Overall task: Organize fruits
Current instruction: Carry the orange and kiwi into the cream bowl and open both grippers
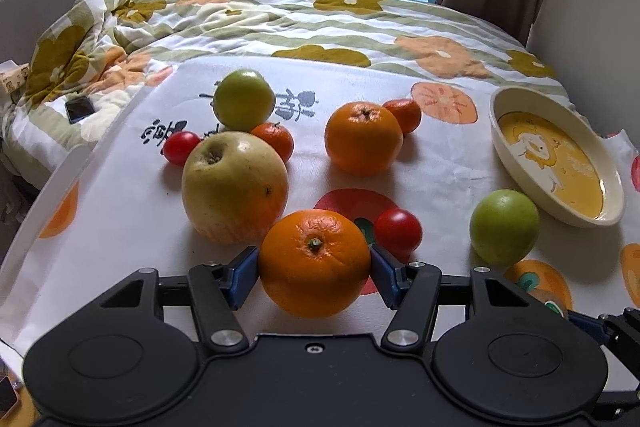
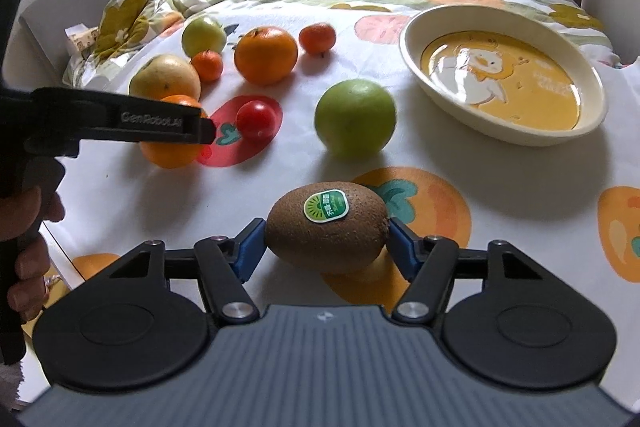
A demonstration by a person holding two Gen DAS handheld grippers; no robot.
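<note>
My left gripper (image 1: pixel 314 269) is shut on a large orange (image 1: pixel 315 262) just above the fruit-print cloth; it also shows in the right wrist view (image 2: pixel 172 147). My right gripper (image 2: pixel 326 241) is shut on a brown kiwi (image 2: pixel 326 227) with a green sticker. A cream bowl (image 2: pixel 412 39) with a yellow lion print stands empty at the right; it also shows in the left wrist view (image 1: pixel 500 147). A green apple (image 2: pixel 355 118) lies between the kiwi and the bowl.
On the cloth lie a yellow-green apple (image 1: pixel 234 187), a second orange (image 1: pixel 362 138), two mandarins (image 1: pixel 276 141) (image 1: pixel 406 113), two cherry tomatoes (image 1: pixel 398 231) (image 1: pixel 180 147) and another green apple (image 1: pixel 243 100). A flowered quilt (image 1: pixel 120 27) lies behind, with a phone (image 1: pixel 79 109).
</note>
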